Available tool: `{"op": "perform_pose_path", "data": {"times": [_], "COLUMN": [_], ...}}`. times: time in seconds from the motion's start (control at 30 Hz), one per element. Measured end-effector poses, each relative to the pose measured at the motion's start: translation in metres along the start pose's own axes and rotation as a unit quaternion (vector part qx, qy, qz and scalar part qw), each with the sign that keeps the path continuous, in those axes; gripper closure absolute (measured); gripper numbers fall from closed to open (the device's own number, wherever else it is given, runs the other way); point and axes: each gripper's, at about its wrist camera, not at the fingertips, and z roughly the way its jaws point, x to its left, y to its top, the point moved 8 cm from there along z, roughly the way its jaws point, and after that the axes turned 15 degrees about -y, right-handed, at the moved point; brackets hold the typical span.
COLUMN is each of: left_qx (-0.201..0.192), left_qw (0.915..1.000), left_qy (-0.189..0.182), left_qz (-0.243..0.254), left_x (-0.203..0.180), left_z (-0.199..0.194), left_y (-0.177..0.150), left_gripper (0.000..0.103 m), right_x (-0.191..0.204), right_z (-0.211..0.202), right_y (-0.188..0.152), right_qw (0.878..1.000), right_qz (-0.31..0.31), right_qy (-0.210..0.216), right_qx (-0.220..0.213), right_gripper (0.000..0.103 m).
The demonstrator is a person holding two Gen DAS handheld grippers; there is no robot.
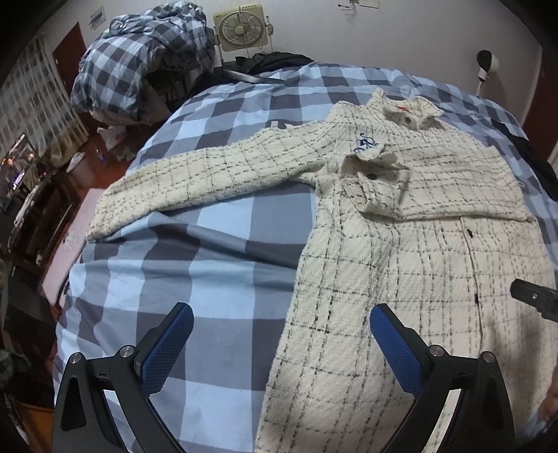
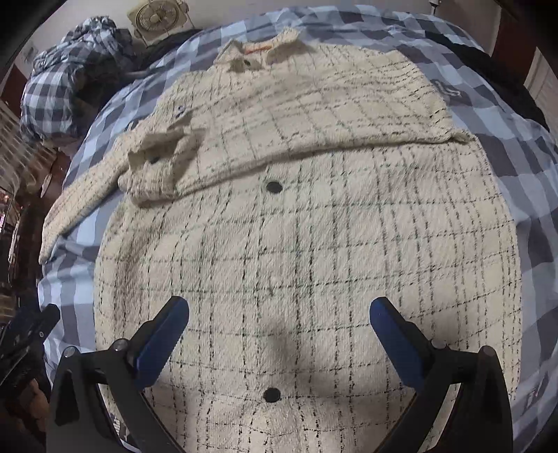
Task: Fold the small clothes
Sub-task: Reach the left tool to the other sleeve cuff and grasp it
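A cream jacket with a black check (image 1: 401,265) lies flat, front up, on the blue checked bed (image 1: 209,265). Its right sleeve is folded across the chest (image 1: 453,188); its left sleeve (image 1: 195,174) stretches out to the left. My left gripper (image 1: 280,315) is open and empty, hovering above the jacket's lower left edge. My right gripper (image 2: 279,310) is open and empty over the jacket's lower front (image 2: 296,261), between two black buttons (image 2: 273,187). The right gripper's tip shows in the left wrist view (image 1: 533,298); part of the left gripper shows in the right wrist view (image 2: 31,334).
A heap of checked bedding (image 1: 146,62) and a box fan (image 1: 240,29) stand past the bed's far left end. Dark clothes (image 1: 533,156) lie at the bed's right edge. The floor with clutter (image 1: 111,139) drops off to the left.
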Motion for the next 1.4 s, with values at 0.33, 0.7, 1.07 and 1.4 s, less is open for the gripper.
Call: {"op": "perform_pose_path", "data": {"times": [0.33,0.7,1.07,1.4], "left_qx": [0.02,0.008,0.008,0.052], "left_qw": [0.9996,0.9805,0.9519,0.9763], "left_qy": [-0.017,0.027,0.147,0.117], "left_qz": [0.009,-0.195,-0.269,-0.174], "left_x": [0.017,0.262,0.428,0.395], "left_z": [0.008,0.054,0.078,0.106], "left_y": [0.008,0.064,0.059,0.075], "left_gripper": [0.0,0.0,0.0,0.079], "right_x": [0.002,0.003,0.015,0.012], "right_z": [-0.004,0.007,0.025,0.038], "right_y": [-0.001,-0.002,-0.007,-0.007], "right_qw": [0.999,0.997,0.993,0.992], "right_qz": [-0.014,-0.04,-0.071,-0.057], "right_qy": [-0.028,-0.07,-0.098,-0.109], "right_qx": [-0.011,-0.018,-0.014,0.005], "right_gripper": [0.002,0.002,0.002,0.002]}}
